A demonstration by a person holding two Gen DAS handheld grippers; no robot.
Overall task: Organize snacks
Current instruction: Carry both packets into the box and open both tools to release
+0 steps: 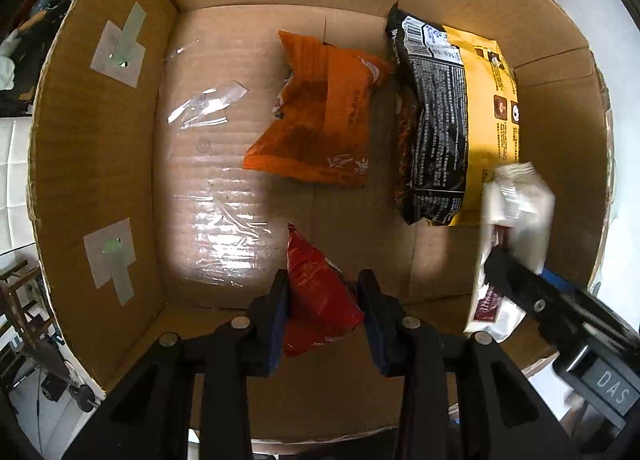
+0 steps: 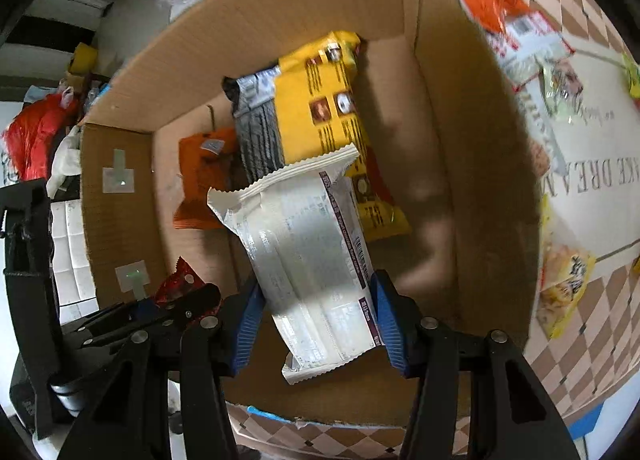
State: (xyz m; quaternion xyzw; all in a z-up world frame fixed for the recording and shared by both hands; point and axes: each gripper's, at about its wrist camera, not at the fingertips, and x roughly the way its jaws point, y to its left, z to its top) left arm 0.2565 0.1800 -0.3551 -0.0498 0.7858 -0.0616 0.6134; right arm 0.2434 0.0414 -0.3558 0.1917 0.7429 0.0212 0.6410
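Note:
Both grippers hang inside an open cardboard box (image 1: 100,159) (image 2: 460,139), pointing steeply down. My left gripper (image 1: 324,276) is shut on a red snack packet (image 1: 320,308), held above the box floor near the front wall. My right gripper (image 2: 316,280) is shut on a long white packet (image 2: 312,244), which also shows blurred at the right of the left wrist view (image 1: 516,211). On the box floor lie an orange packet (image 1: 320,115) (image 2: 200,179) and a black and yellow bag (image 1: 452,119) (image 2: 316,107). The white packet hangs over the yellow bag's near end.
Shiny clear tape (image 1: 216,236) covers the left part of the box floor. Outside the box, on a checkered tablecloth (image 2: 600,340), lie more snacks: an orange and white packet (image 2: 516,23) and a yellow packet (image 2: 564,288). Clutter stands beyond the box's left wall.

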